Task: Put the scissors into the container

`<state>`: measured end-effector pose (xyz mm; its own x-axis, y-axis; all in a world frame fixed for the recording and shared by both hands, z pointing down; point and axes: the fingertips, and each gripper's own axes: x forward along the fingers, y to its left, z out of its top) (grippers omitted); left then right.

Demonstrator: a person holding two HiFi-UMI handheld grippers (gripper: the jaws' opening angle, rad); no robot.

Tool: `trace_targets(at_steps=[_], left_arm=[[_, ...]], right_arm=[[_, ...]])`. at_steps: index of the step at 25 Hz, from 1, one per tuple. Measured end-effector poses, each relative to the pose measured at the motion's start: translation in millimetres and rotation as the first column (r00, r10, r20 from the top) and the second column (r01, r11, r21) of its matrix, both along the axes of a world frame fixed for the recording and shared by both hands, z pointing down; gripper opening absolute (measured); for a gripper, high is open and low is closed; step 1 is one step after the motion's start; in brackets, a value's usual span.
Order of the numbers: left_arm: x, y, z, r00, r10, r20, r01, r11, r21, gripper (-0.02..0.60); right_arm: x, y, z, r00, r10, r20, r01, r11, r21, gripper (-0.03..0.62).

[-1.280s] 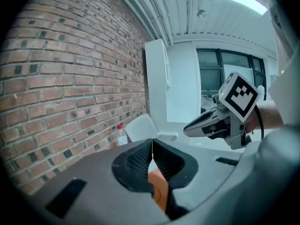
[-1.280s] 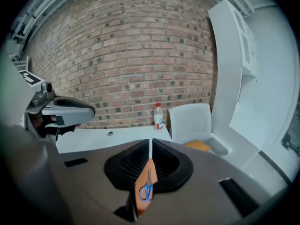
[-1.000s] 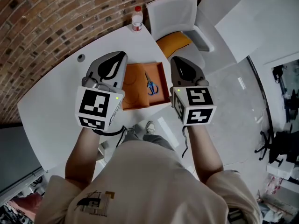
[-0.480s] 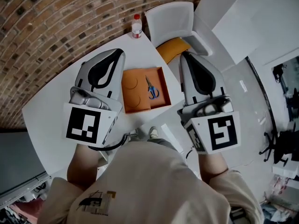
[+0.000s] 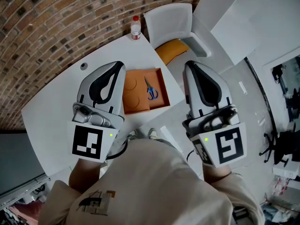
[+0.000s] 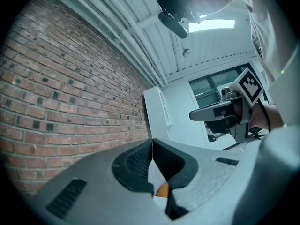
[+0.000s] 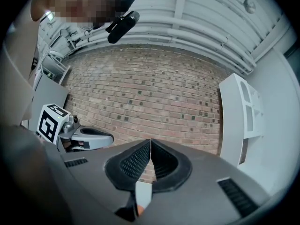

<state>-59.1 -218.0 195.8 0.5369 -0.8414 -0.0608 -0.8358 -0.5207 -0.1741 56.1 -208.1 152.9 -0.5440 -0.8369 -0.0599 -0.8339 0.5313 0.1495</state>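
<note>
Orange container sits on the white surface, and the scissors lie inside it, in its right-hand part, flat on the floor of the tray. Their long axis runs roughly away from me: blue handles at the near end, blades towards the brick wall. In the head view the container shows between the two grippers and below both. The left gripper overlaps its left edge, and the right gripper stands clear to the right. Neither is plainly the nearer. The left gripper's jaws are pressed together on nothing, as its own view confirms; the right gripper's likewise. I judge the placement complete, with no further reach towards the scissors required.
</note>
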Motion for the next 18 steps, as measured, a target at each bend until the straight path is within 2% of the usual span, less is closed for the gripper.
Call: trace_targets(at_steps=[4,14,18], left_arm=[[3.5,7.5,12.7,0.998,-0.001,0.068,0.002,1.0,-0.008,0.011],[-2.3,9.4,42.6,0.997,-0.026,0.067,0.032,0.996,-0.078,0.011],[-2.0,9.8,48.6,0.997,-0.03,0.073,0.037,0.995,-0.093,0.011]], right_arm=[[0.3,2.8,14.5,1.0,-0.011,-0.018,0.01,0.999,-0.031,0.011],[5.3,11.0,71.6,0.997,-0.002,-0.072,-0.014,0.976,-0.216,0.011],[2.8,13.2,78.1,0.998,-0.014,-0.054,0.002,0.977,-0.215,0.011]])
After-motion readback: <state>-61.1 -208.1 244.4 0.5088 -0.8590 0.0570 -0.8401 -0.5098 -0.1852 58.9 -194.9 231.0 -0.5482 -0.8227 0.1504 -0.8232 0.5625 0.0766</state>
